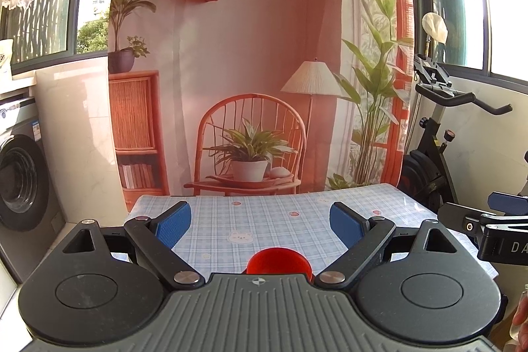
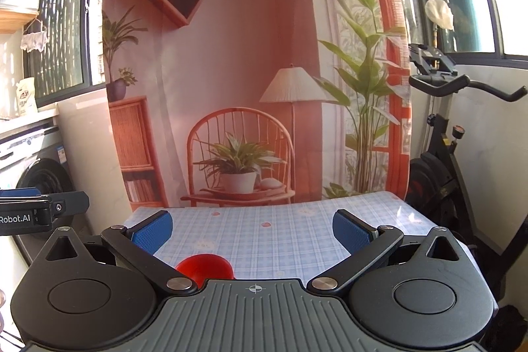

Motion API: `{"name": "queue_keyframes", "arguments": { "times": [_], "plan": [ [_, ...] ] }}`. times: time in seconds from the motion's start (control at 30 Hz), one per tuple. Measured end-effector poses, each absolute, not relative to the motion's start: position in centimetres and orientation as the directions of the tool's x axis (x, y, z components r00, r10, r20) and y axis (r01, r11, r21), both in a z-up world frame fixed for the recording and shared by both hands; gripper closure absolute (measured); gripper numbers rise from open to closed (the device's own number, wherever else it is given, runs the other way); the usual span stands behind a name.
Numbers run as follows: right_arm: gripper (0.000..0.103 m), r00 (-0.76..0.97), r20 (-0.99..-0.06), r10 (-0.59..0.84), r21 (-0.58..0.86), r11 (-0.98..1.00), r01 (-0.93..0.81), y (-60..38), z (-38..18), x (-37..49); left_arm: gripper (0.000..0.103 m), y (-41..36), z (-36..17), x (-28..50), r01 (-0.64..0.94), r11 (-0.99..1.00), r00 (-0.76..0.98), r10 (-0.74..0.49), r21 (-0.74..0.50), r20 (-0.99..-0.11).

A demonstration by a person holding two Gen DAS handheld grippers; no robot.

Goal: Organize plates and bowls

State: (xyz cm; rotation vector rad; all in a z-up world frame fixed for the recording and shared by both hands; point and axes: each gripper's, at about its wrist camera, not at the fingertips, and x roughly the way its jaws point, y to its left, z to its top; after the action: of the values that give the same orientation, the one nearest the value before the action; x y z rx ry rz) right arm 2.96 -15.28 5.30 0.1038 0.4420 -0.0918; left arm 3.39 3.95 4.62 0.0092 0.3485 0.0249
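Note:
A red bowl [image 1: 279, 261] sits on the near part of the table, its lower half hidden behind the left gripper's body. In the right wrist view the same red bowl [image 2: 205, 266] shows low and left of centre. My left gripper [image 1: 260, 220] is open above the table with nothing between its blue pads [image 1: 173, 223]. My right gripper [image 2: 252, 228] is open too and holds nothing. The right gripper [image 1: 495, 220] pokes in at the right edge of the left wrist view. The left gripper [image 2: 36, 207] shows at the left edge of the right wrist view.
The table [image 1: 264, 213] has a blue checked cloth. A printed backdrop [image 1: 257, 55] of a chair and plants hangs behind it. A washing machine [image 1: 23, 183] stands to the left and an exercise bike [image 2: 442, 134] to the right.

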Motion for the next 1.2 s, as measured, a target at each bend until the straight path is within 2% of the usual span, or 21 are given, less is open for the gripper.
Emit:
{"name": "queue_keyframes", "arguments": {
  "times": [1.2],
  "plan": [
    [0.0,0.908,-0.408,-0.098,0.086,0.986,0.145,-16.1,6.3,2.6,0.009,3.6,4.9,3.0,0.066,0.996,0.951,-0.044,0.063,-0.305]
  ]
}}
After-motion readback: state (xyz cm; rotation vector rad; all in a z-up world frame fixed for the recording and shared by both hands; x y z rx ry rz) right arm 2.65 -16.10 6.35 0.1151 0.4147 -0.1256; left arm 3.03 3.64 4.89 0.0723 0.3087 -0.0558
